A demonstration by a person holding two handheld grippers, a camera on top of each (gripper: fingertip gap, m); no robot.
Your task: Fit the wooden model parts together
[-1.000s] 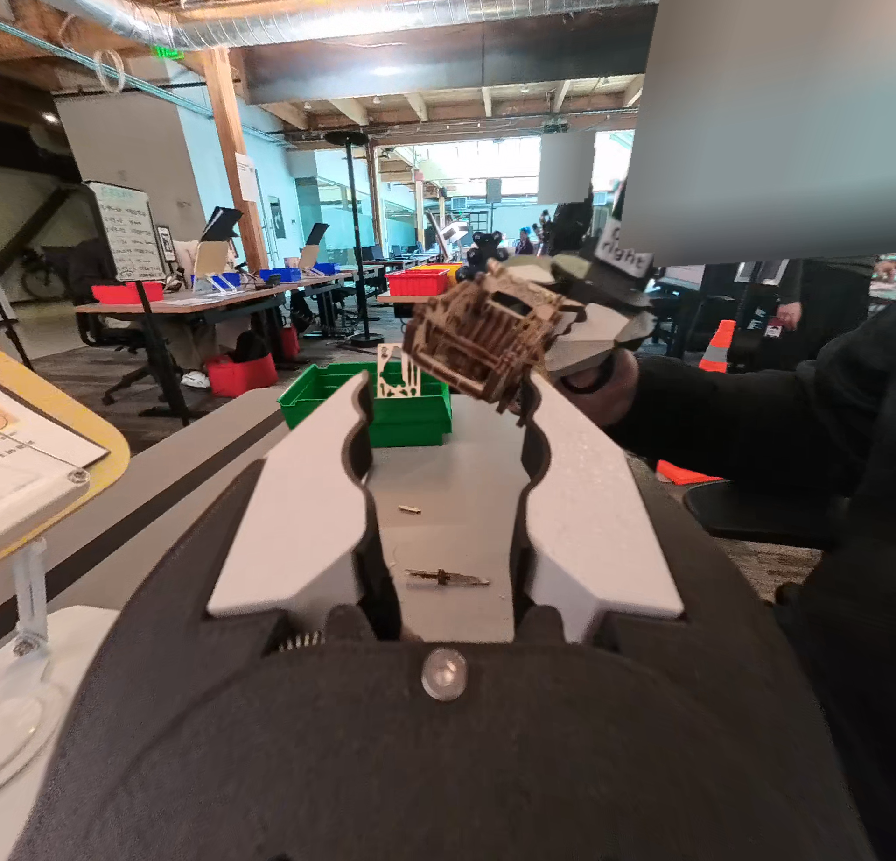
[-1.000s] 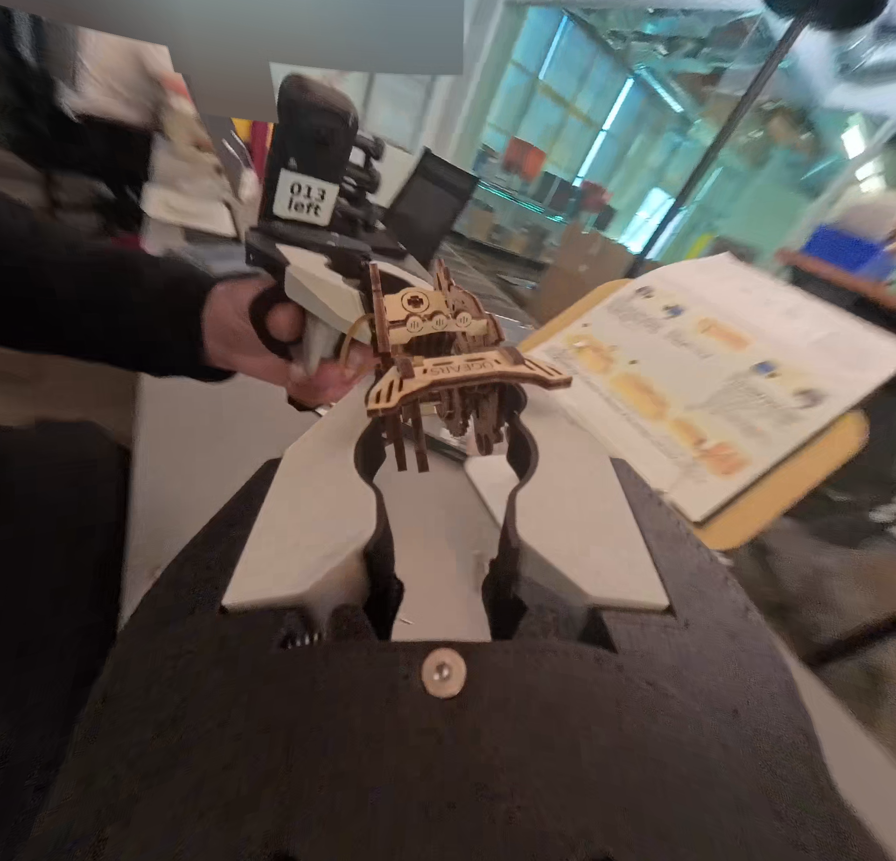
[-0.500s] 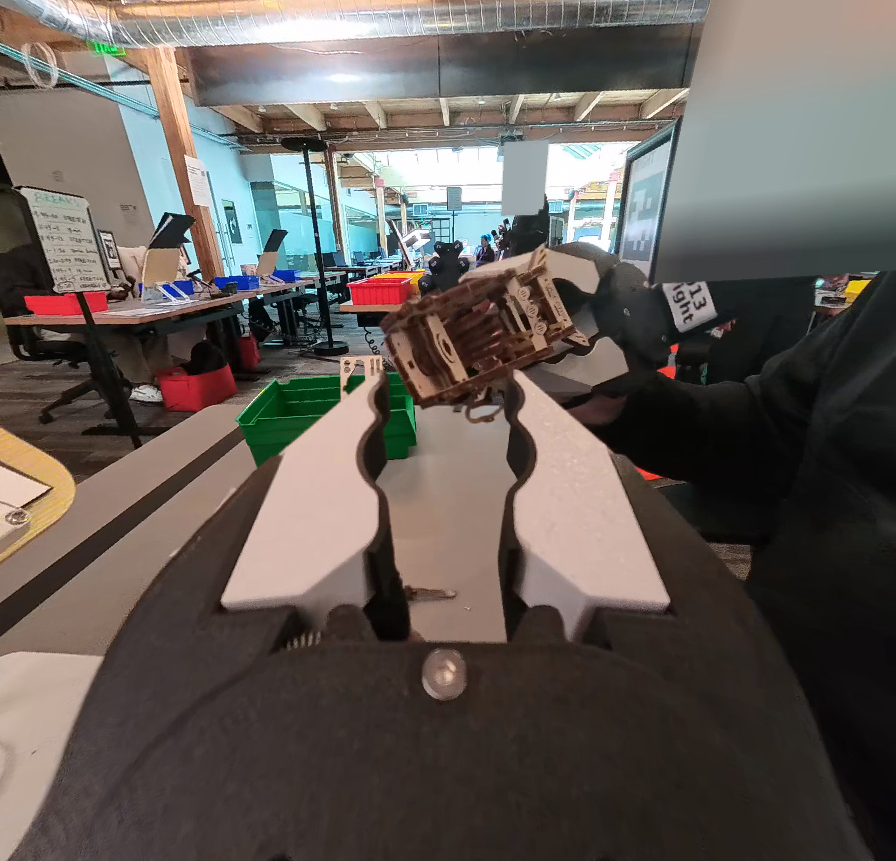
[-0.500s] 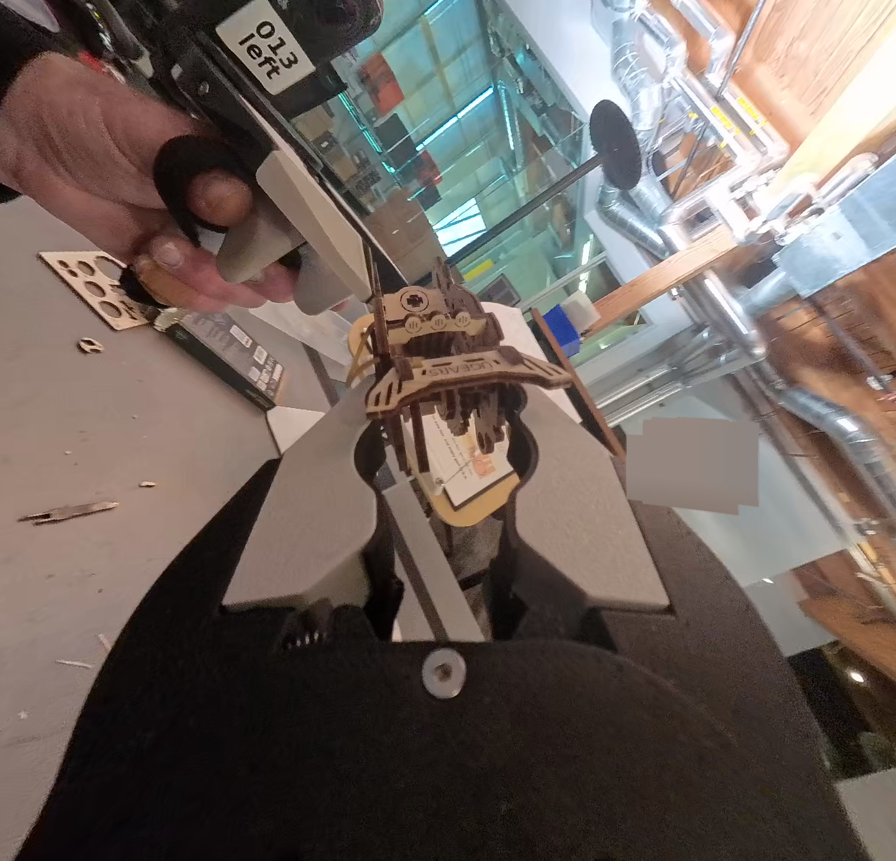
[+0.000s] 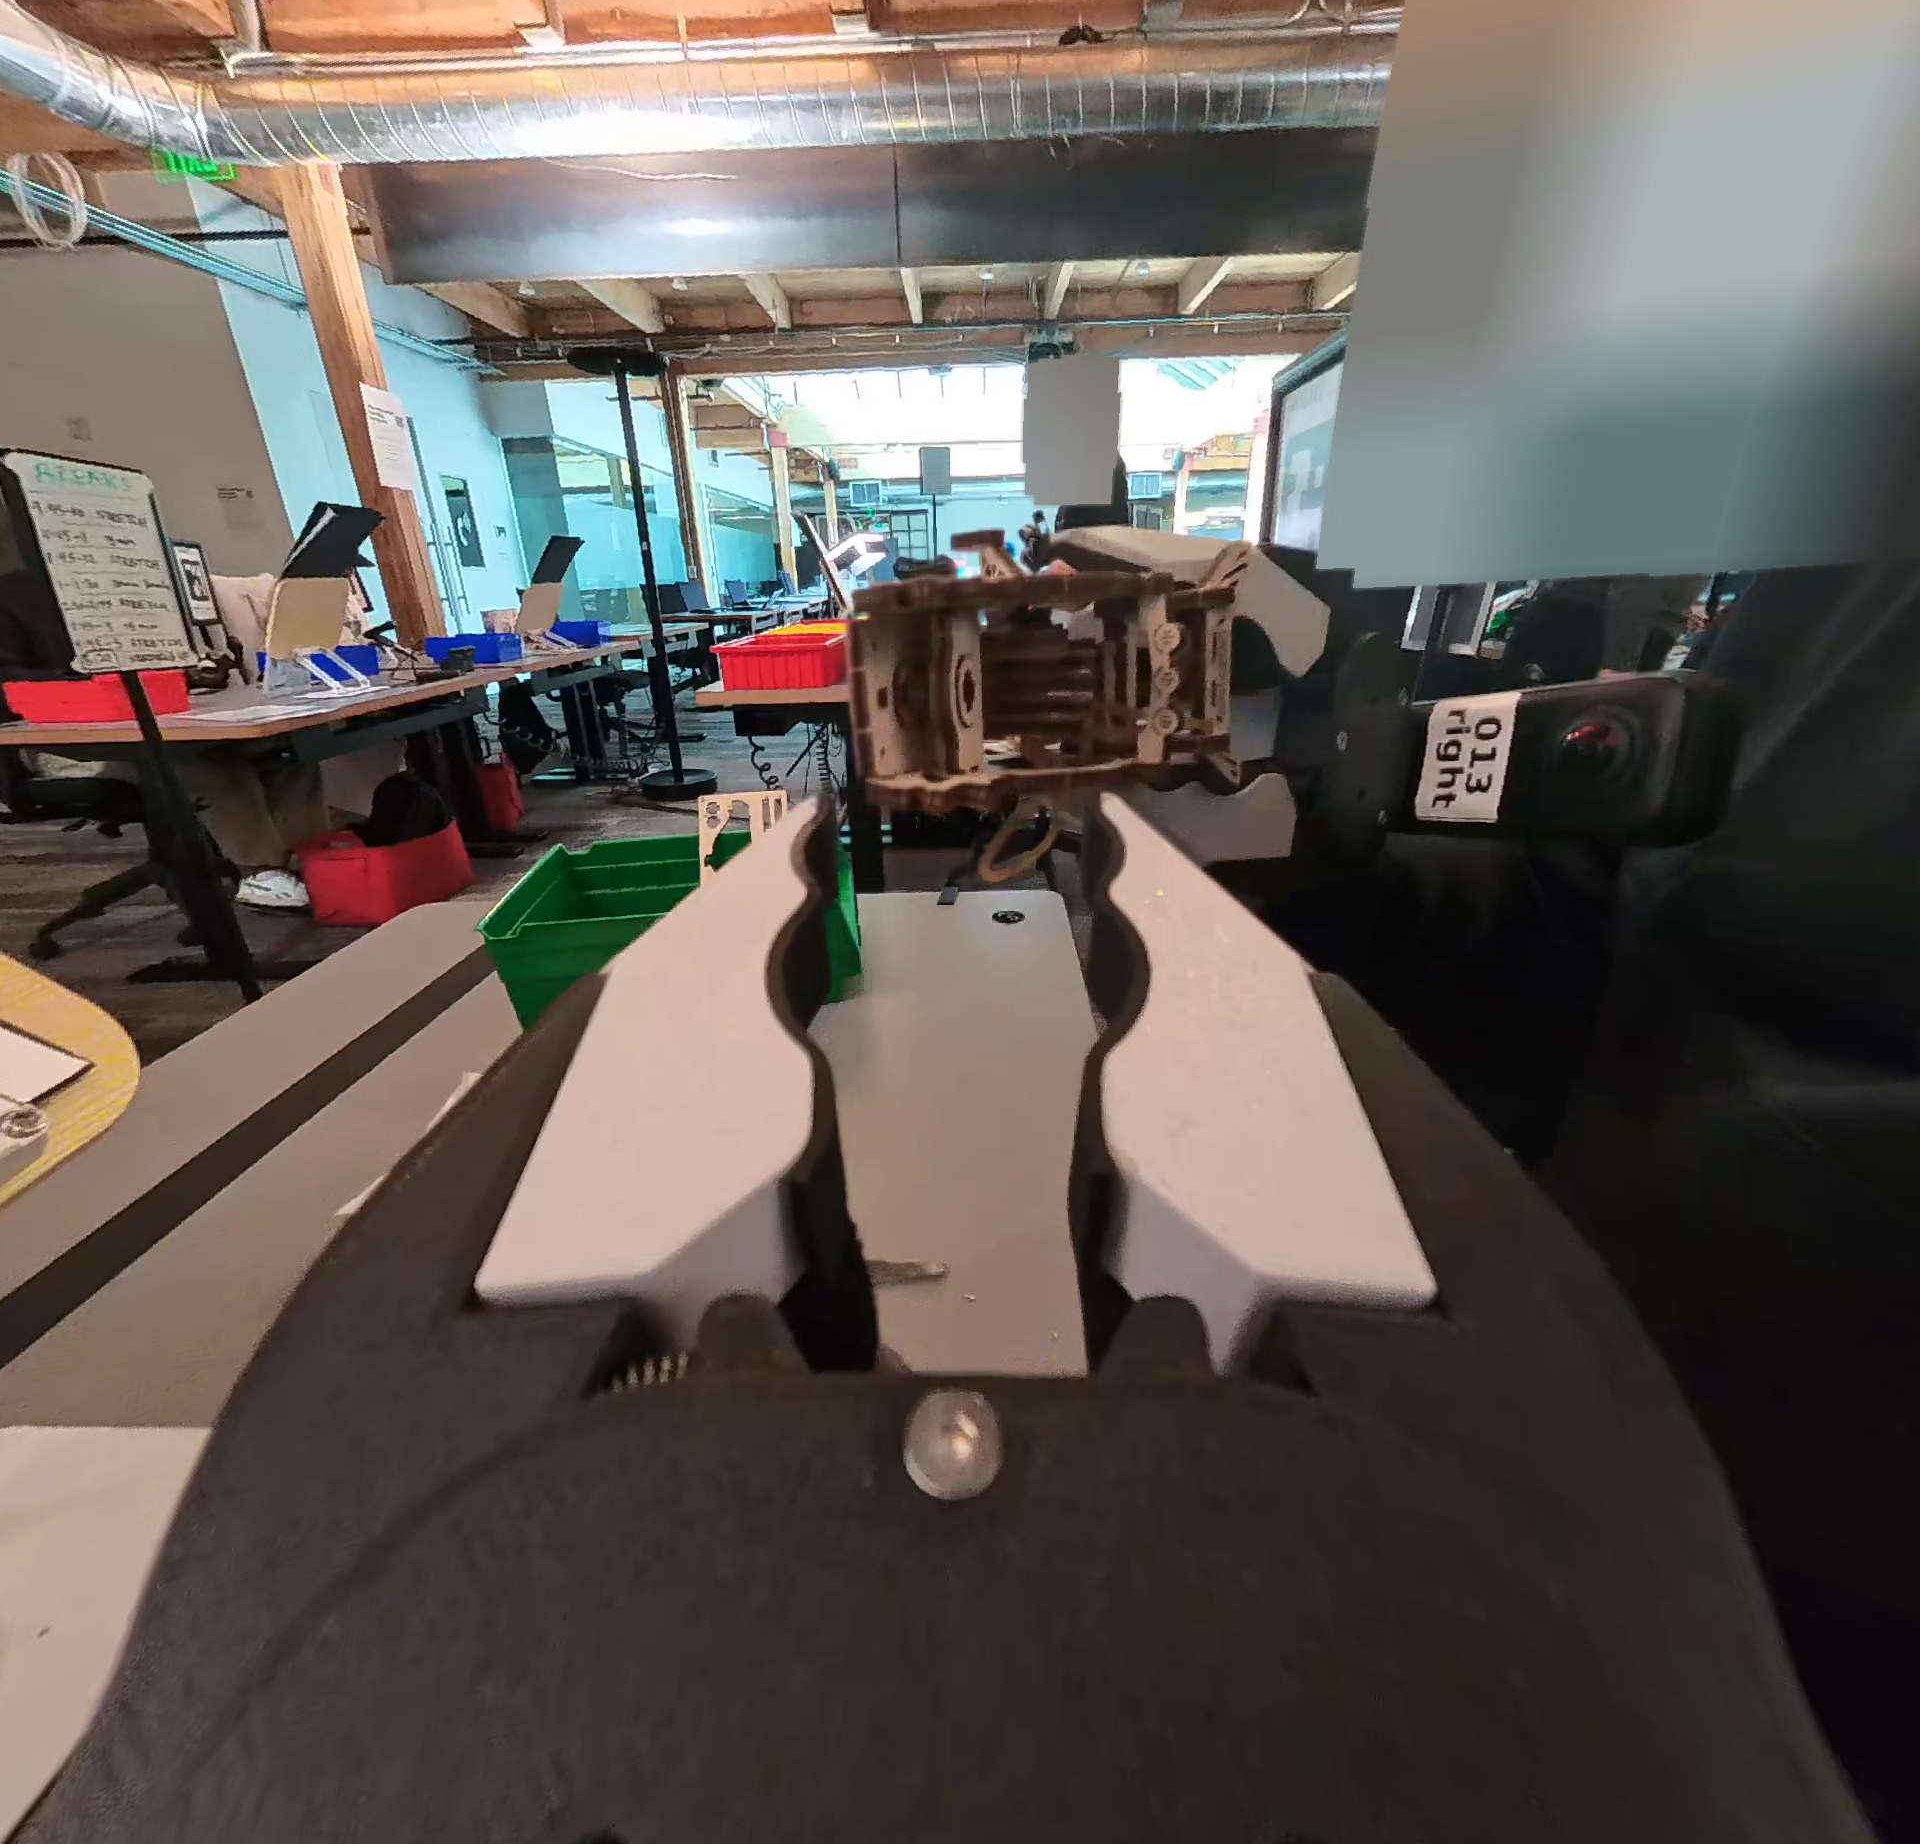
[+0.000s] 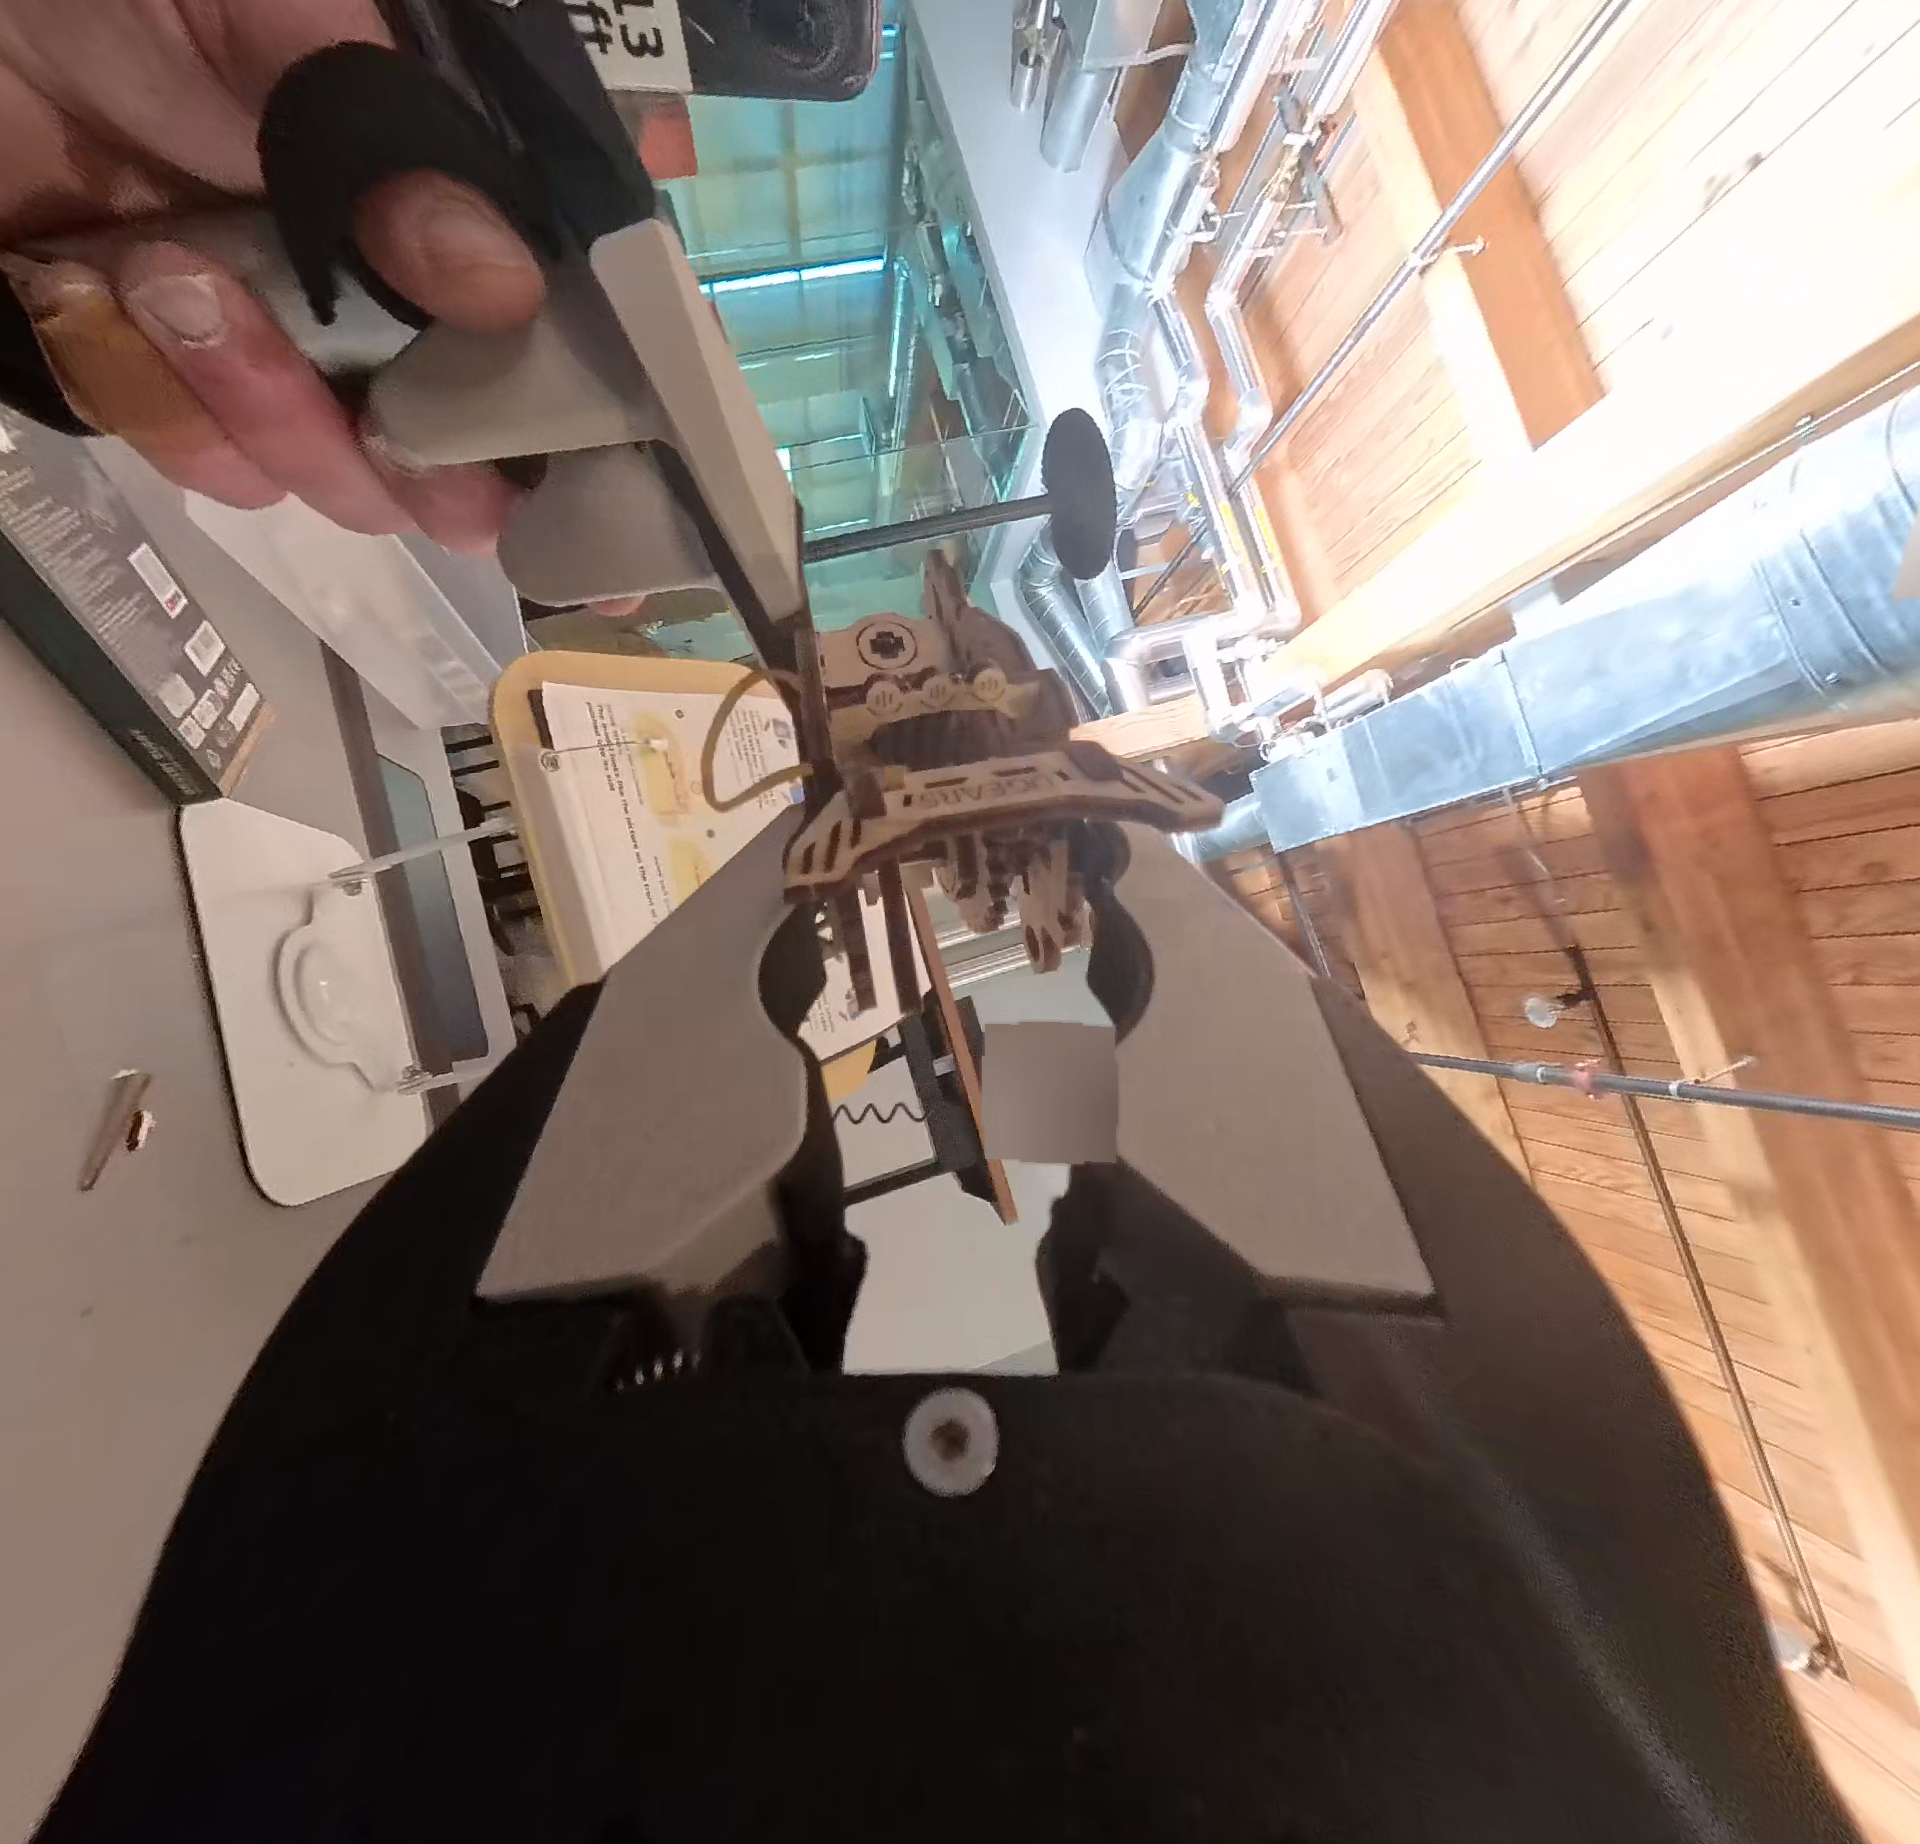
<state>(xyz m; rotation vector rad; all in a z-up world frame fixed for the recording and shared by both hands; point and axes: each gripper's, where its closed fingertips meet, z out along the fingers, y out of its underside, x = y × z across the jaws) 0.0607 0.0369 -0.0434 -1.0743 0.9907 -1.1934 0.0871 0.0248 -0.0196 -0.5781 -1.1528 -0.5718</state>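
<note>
Two white-labelled tools | right tongs [image 6: 945, 859] pinch lettering-engraved wooden model [image 6: 997, 786] | left tongs [image 5: 961, 818] spread

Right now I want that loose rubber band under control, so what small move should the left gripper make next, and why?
Probably ease the left gripper slightly forward and close its fingers on the rubber band. The loop hangs loose under the wooden model, roughly between the left fingertips, which stand apart, while the right gripper holds the model in the air.
</note>
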